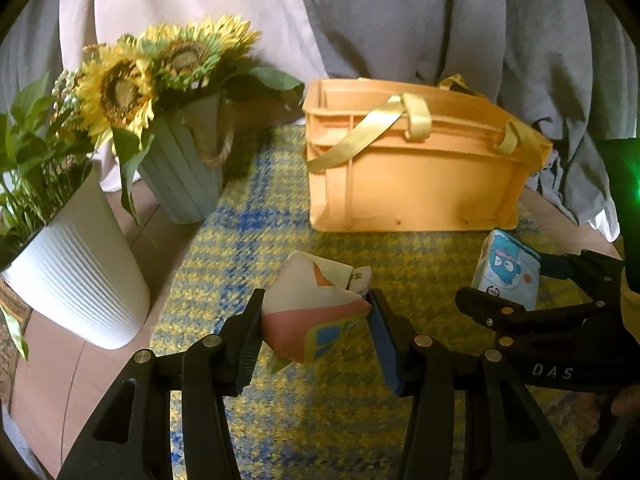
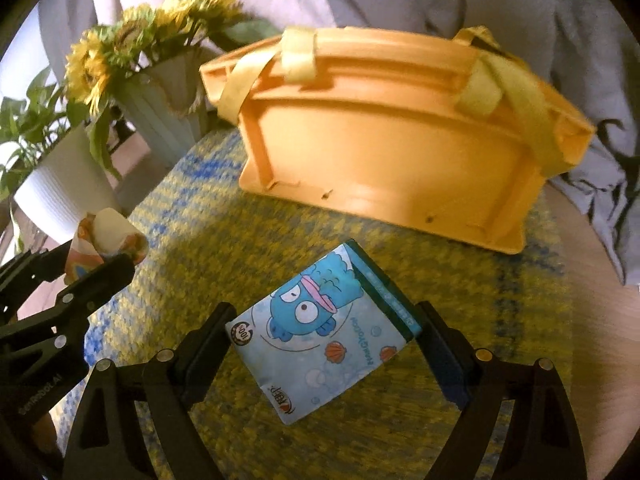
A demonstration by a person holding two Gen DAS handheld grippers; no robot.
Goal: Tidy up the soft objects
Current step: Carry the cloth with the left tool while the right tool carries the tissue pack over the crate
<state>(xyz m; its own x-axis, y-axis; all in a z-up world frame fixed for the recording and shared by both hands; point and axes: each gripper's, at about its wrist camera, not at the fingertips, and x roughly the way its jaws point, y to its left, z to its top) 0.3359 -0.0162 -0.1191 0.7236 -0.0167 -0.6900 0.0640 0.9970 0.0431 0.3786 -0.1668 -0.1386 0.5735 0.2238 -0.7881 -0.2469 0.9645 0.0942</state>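
A soft pink and cream pack (image 1: 312, 300) is squeezed between the pads of my left gripper (image 1: 316, 320), which is shut on it just above the yellow-blue mat (image 1: 248, 240). The right wrist view shows this pack (image 2: 108, 232) at the far left. A light blue tissue pack (image 2: 320, 332) printed with a cartoon fish spans the fingers of my right gripper (image 2: 326, 320), touching both pads and lifted off the mat. From the left wrist, the blue pack (image 1: 506, 268) stands upright in the right gripper (image 1: 520, 280). Behind both stands an orange crate (image 1: 412, 168) with yellow straps (image 1: 360, 136).
A white ribbed plant pot (image 1: 76, 272) and a teal vase of sunflowers (image 1: 184, 172) stand at the left of the mat. Grey and white cloth (image 1: 400, 20) hangs behind the crate (image 2: 380, 152). Bare wooden tabletop (image 1: 52, 360) shows left of the mat.
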